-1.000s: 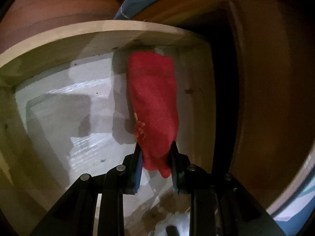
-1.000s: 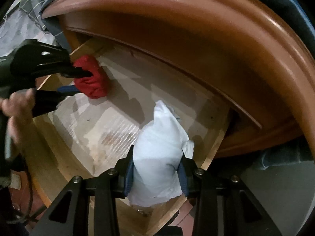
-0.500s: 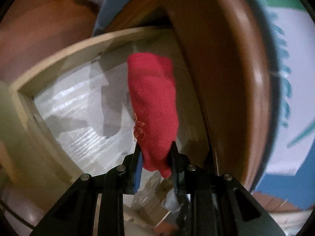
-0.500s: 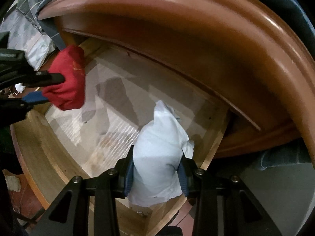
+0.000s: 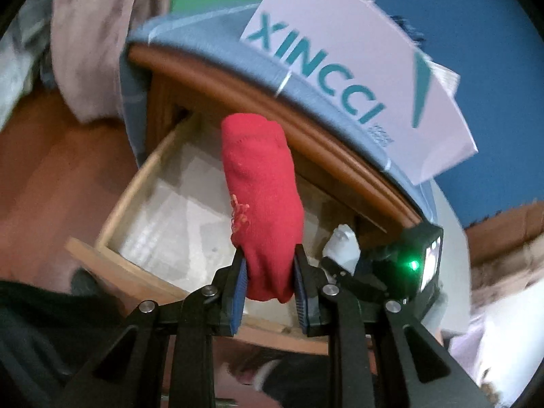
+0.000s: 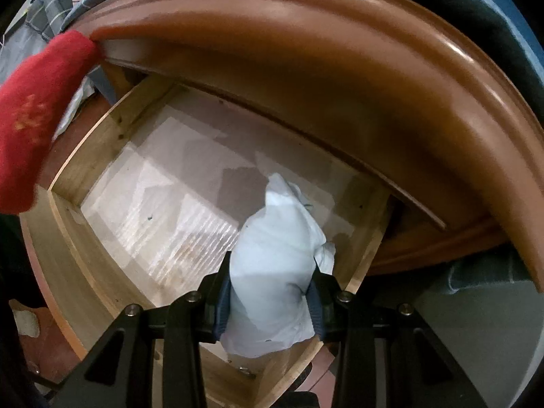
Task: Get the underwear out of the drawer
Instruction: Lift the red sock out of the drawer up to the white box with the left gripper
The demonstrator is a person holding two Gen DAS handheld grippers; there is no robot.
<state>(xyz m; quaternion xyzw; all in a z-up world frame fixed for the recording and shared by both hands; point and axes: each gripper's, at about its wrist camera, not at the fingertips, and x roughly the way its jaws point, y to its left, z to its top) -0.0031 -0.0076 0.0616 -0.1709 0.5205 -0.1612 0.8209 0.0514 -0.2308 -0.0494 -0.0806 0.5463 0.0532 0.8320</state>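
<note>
Left wrist view: left gripper pinches red underwear above the open drawer, below the cabinet's brown rim. Right gripper pinches white underwear inside the drawer's lower-right corner; upper-left floor lies bare.

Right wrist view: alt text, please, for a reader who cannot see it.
The right gripper clamps a pale blue bundle of cloth over an open wooden drawer. A red rolled garment hangs at the left edge.
</note>
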